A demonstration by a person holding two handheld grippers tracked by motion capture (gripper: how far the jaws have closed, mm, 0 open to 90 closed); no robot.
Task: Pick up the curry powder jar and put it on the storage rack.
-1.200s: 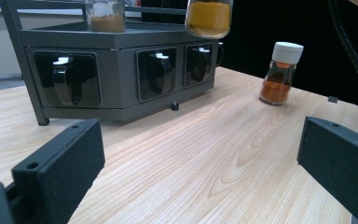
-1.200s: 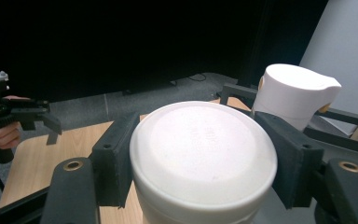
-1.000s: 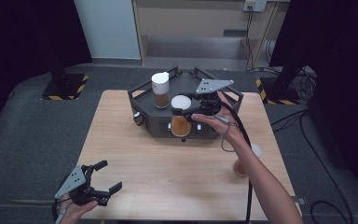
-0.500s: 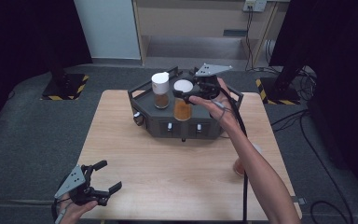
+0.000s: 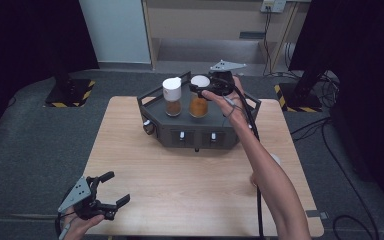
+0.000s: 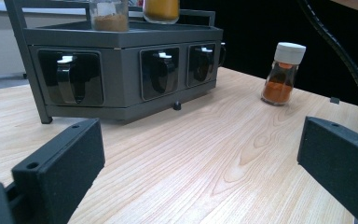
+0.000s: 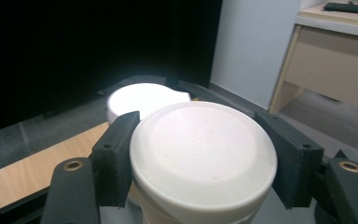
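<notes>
Wooden table [image 5: 190,190] on grey carpet, dark hexagonal rack [image 5: 197,131] at its far side. Right gripper [image 5: 206,89] is clamped on the white cap of a jar of orange spice [image 5: 199,102], over the rack's top tray, just beside a second white-capped jar [image 5: 172,96] with brown powder. Rack rail posts flank both jars closely. Left gripper [image 5: 111,192] rests at the near-left table edge, jaws apart, nothing between. Third spice jar [image 6: 283,73] stands on the table, right of the rack.
</notes>
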